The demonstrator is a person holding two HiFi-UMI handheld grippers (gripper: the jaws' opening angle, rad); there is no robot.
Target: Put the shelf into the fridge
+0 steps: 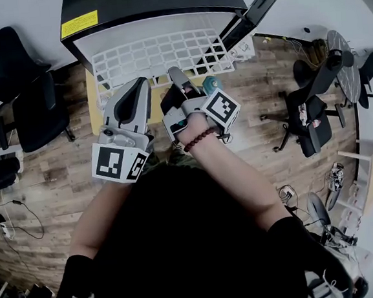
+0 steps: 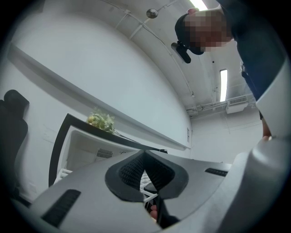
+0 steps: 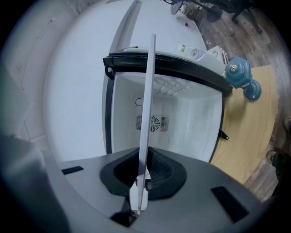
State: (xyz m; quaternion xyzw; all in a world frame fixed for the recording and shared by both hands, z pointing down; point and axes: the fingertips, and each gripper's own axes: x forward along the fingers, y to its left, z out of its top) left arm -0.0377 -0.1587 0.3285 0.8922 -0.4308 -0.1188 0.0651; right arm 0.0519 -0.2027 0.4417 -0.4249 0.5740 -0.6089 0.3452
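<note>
The white grid shelf (image 1: 159, 55) lies nearly level in front of the open black fridge (image 1: 141, 6), its far edge at the fridge's mouth. My left gripper (image 1: 138, 86) grips the shelf's near edge; in the left gripper view the jaws (image 2: 145, 177) are pressed together on a white wire of the shelf (image 2: 149, 195). My right gripper (image 1: 175, 76) holds the same edge a little to the right. In the right gripper view the shelf (image 3: 148, 104) shows edge-on, clamped between the pads of the right gripper (image 3: 144, 173), and points into the fridge's white interior (image 3: 182, 113).
The fridge door (image 1: 255, 6) stands open at the right. A blue object (image 3: 240, 76) sits on a light wooden board (image 3: 248, 132) beside the fridge. Office chairs (image 1: 312, 105) stand on the wood floor at right and left (image 1: 30, 110). Flowers (image 2: 101, 120) lie on the fridge top.
</note>
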